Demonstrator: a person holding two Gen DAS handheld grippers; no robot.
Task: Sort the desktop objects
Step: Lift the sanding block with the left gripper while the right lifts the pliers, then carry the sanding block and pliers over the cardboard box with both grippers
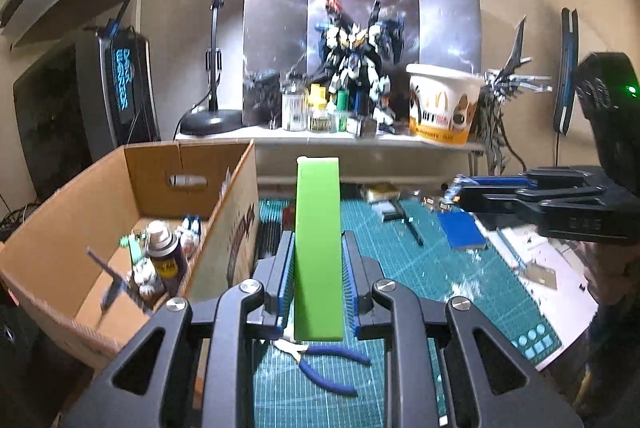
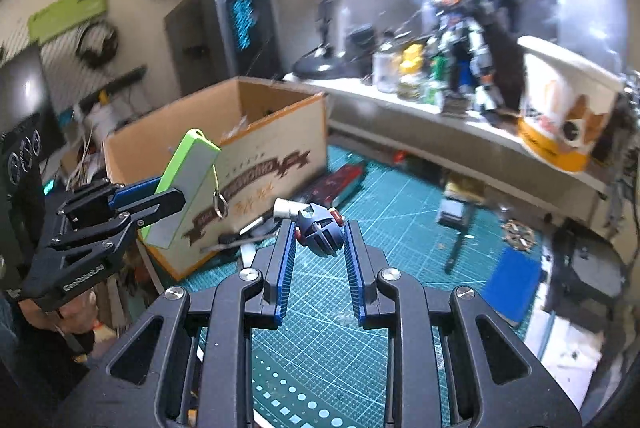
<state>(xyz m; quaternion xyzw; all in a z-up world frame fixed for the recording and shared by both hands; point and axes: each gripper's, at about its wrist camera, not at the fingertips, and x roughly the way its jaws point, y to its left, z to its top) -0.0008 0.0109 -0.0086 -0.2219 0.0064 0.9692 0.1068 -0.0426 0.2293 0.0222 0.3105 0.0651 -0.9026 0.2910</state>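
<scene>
My left gripper [image 1: 318,240] is shut on a flat green case [image 1: 318,248] and holds it upright above the cutting mat, just right of the open cardboard box [image 1: 236,184]. The case also shows in the right wrist view [image 2: 182,184], with a cord and ring hanging from it. My right gripper [image 2: 320,228] is shut on a small blue model part [image 2: 320,230] with a white peg, held above the mat. It shows at the right edge of the left wrist view [image 1: 454,192]. The box holds a spray can [image 1: 164,254] and small model parts.
Blue-handled pliers [image 1: 328,362] lie on the green cutting mat [image 1: 440,280] under my left gripper. A blue block [image 1: 460,230], a dark pen and loose bits lie on the mat. A shelf [image 1: 340,140] behind holds bottles, a robot model and a paper bucket [image 1: 442,104].
</scene>
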